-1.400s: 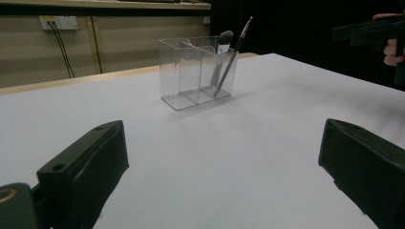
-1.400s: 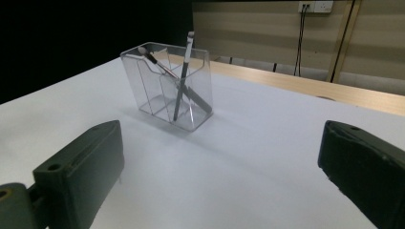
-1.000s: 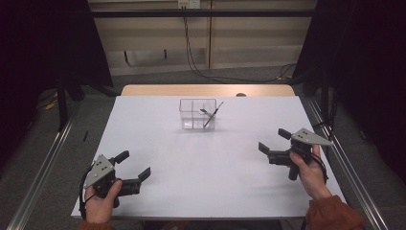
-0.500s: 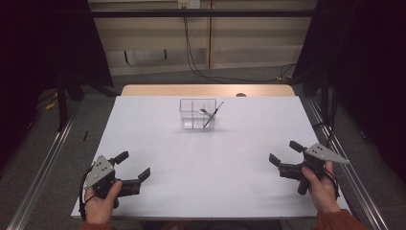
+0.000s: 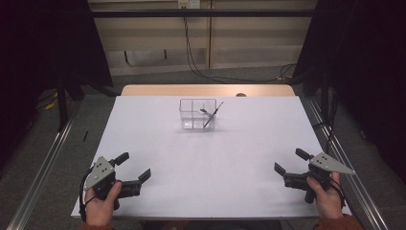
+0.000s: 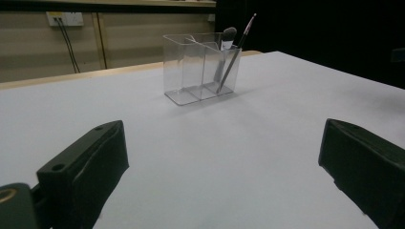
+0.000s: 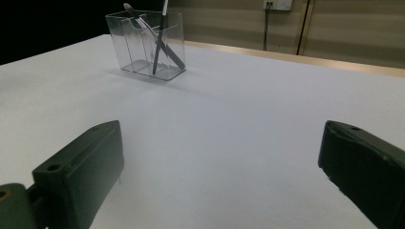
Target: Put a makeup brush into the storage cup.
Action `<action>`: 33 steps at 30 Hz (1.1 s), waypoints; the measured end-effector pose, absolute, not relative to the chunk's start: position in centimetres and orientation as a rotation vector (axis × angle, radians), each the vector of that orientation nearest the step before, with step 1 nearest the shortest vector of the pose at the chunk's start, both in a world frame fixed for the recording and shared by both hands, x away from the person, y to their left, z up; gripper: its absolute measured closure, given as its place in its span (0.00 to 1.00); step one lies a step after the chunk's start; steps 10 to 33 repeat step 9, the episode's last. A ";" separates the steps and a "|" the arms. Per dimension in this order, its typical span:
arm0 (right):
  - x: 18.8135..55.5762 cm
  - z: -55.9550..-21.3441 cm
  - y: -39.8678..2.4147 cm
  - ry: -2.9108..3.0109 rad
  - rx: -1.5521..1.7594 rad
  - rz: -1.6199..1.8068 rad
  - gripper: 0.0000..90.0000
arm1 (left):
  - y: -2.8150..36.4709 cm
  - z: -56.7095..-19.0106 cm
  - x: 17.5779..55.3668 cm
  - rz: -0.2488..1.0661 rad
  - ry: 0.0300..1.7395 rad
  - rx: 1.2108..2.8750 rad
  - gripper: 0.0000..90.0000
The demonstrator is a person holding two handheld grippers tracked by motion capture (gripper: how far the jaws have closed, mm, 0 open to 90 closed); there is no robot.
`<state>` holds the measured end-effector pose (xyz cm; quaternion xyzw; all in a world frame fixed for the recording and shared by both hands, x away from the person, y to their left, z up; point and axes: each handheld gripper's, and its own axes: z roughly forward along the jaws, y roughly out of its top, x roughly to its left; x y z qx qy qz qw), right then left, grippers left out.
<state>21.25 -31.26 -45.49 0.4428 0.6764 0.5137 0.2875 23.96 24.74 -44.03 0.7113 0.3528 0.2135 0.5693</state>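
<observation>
Clear plastic organiser stood on the white table, far ahead of both pairs of jaws and roughly midway between them, well apart from either. It was a small rectangular box with thin see-through walls, split by clear dividers into compartments; from the left gripper view three sections could be made out, though the exact count was hard to confirm. Two slim dark-handled makeup brushes leaned inside the end compartment, crossing each other and poking above the rim; one carried a rounded grey tuft, the other a thin tapered tip. In the right gripper view the same brushes slanted across the nearest section of the box. Left gripper was held low over the near edge of the table, jaws spread wide with nothing between them; bare white surface showed in the gap, the organiser ahead and slightly toward its left jaw. Right gripper likewise sat low at the near edge, jaws parted wide and empty, the organiser ahead and off toward its left jaw.
</observation>
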 end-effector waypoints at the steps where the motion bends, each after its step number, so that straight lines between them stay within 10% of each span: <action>1: 21.3 -45.5 -31.3 1.807 1.171 1.382 0.02 | 24.7 -44.0 23.9 0.504 0.826 1.671 0.03; 33: 21.4 -45.8 -31.3 1.837 1.164 1.371 0.02 | 24.9 -43.9 24.1 0.507 0.826 1.668 0.02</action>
